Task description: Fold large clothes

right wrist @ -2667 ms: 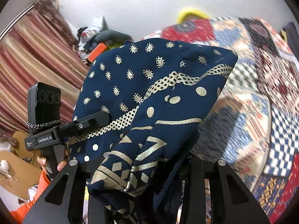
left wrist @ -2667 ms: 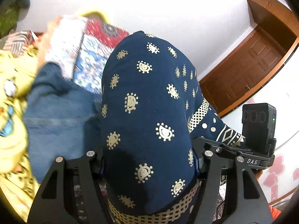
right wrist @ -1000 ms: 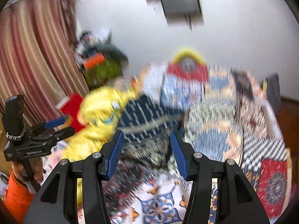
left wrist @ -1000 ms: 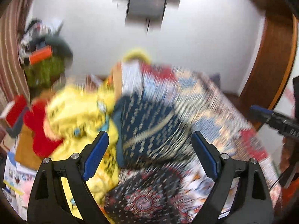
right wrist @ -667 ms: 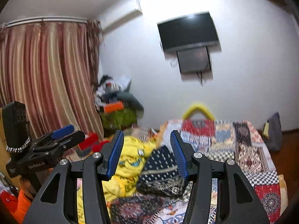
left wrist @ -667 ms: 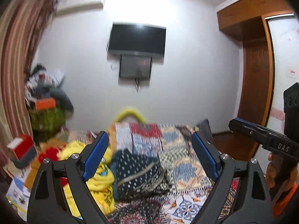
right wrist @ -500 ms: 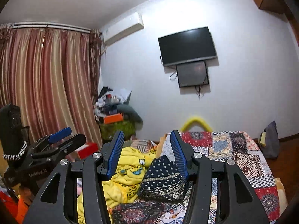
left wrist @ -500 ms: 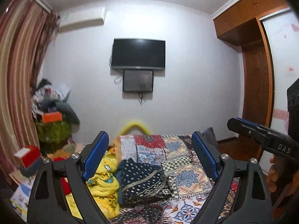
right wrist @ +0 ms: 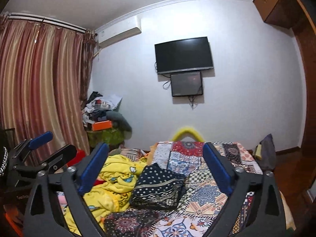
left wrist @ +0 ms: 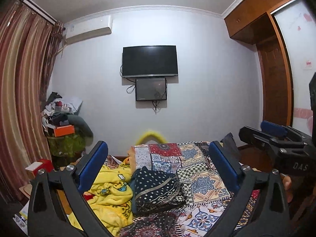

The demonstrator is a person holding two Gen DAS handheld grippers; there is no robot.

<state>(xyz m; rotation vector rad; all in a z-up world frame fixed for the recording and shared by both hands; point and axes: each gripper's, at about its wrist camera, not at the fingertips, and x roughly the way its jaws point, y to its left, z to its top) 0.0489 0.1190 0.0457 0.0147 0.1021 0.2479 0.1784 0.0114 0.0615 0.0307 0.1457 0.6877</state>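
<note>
A folded navy garment with cream dots and bands [left wrist: 158, 191] [right wrist: 158, 187] lies on the patchwork bedcover [left wrist: 205, 177], beside a crumpled yellow blanket [left wrist: 110, 189]. My left gripper [left wrist: 158, 146] is held back from it and well above the bed. Its jaws are opening wide and there is nothing between them. My right gripper [right wrist: 155, 147] is level with it on the right. Its jaws are opening too, and they are also empty. Each gripper shows at the edge of the other's view: the right gripper [left wrist: 276, 136] and the left gripper [right wrist: 39, 148].
A television [left wrist: 149, 61] and a smaller screen hang on the far wall. At the left, by striped curtains [right wrist: 39, 88], a cluttered stand [left wrist: 63, 130] carries an orange box. A wooden wardrobe [left wrist: 274, 86] fills the right side. A dark bag [right wrist: 266, 152] leans by the bed.
Both grippers were shut on the navy garment; it now lies folded on the bed. Both have pulled back and risen, now pointing nearly level. The right jaws have spread wider.
</note>
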